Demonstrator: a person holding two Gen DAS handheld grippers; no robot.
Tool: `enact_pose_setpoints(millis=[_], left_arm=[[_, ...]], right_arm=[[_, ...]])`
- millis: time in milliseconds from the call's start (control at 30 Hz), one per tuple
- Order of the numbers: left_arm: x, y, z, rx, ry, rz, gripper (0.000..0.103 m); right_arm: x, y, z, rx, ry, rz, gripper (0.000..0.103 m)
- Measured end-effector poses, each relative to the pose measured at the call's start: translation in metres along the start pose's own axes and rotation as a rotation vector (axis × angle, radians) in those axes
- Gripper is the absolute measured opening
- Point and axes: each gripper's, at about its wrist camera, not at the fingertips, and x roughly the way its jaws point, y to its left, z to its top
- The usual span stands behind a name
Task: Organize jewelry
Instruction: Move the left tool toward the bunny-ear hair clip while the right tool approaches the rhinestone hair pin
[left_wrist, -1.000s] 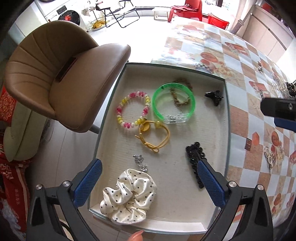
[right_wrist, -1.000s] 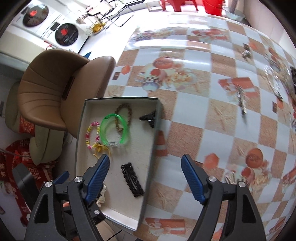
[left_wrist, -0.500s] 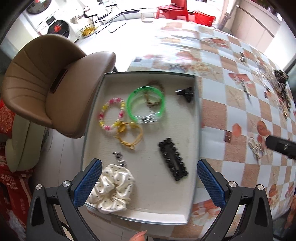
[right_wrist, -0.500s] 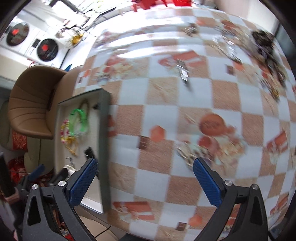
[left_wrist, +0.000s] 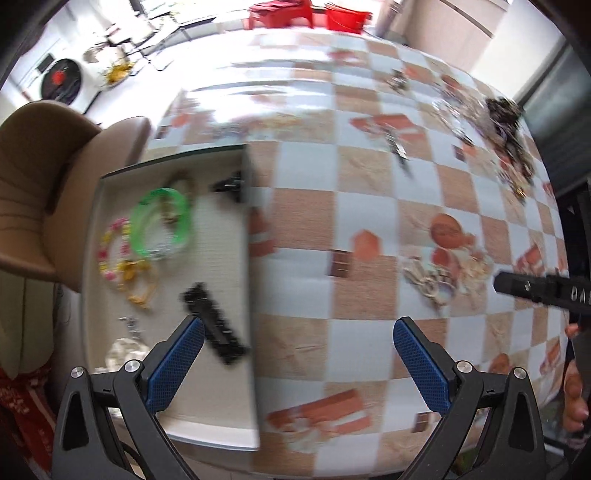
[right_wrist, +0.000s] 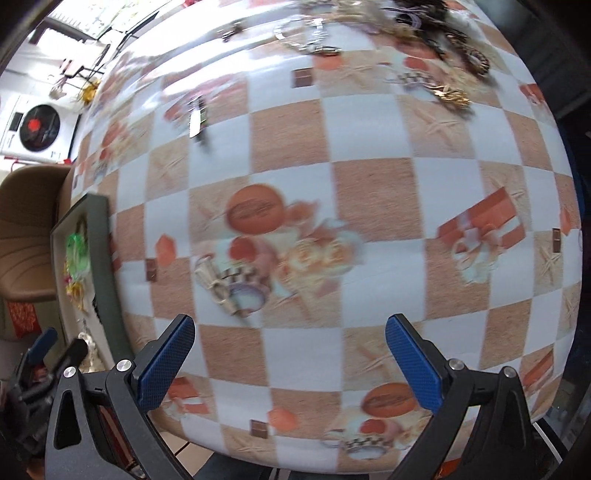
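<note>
Both pairs of jaws wide apart and empty: right gripper (right_wrist: 287, 357) pointed straight down over bare checkered cloth, left gripper (left_wrist: 297, 360) hanging across the tray's right wall. Just ahead of the right jaws, toward 11 o'clock, a small pale cluster of jewelry (right_wrist: 231, 286) lying loose on the counter (right_wrist: 369, 192), blurred, likely the nearest candidate for pickup. Further out at 12 to 1 o'clock, along the far edge, a dense heap of chains and dark pieces (right_wrist: 436, 22) not yet sorted, plus a single clip-like piece (right_wrist: 197, 120) at 11 o'clock. Off at 9 o'clock, the tray (left_wrist: 248, 258) sitting at the counter's left edge, already holding a green bangle (left_wrist: 162, 225), a pink-and-yellow bead bracelet (left_wrist: 112, 249), a yellow cord piece (left_wrist: 138, 284), a long black clip (left_wrist: 218, 328), a small black clip (left_wrist: 229, 182), a brownish chain (left_wrist: 183, 179), a small silver piece (left_wrist: 129, 325) and a pale scrunchie (left_wrist: 123, 352). Judged roughly midway or less: a fair batch stowed, much still scattered. Plenty of open cloth between tray and heap for level travel; worth minding the raised tray wall on the way back, the counter's near edge right under both grippers, and the brown chair (left_wrist: 44, 177) close beside the tray at 9 o'clock. A person's hand (left_wrist: 574, 391) at the left view's 3 o'clock margin.
</note>
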Motion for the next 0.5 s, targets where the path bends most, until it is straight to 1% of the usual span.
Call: enact_pose_setpoints(millis=[100, 233, 367, 500], left_arm=[[0.01, -0.021, 0.001, -0.002, 0.026, -0.027, 0.103], [0.025, -0.038, 0.002, -0.054, 0.066, -0.062, 0.103], [0.037, -0.05, 0.002, -0.11, 0.092, -0.096, 0.103], [0.044, -0.06, 0.001, -0.144, 0.099, -0.098, 0.103]], right_arm=[[0.0, -0.008, 0.014, -0.009, -0.001, -0.002, 0.103], [-0.001, -0.006, 0.036, -0.038, -0.004, 0.005, 0.103], [-0.002, 0.003, 0.058, -0.085, -0.005, 0.021, 0.103], [0.001, 0.023, 0.084, -0.15, -0.008, 0.039, 0.103]])
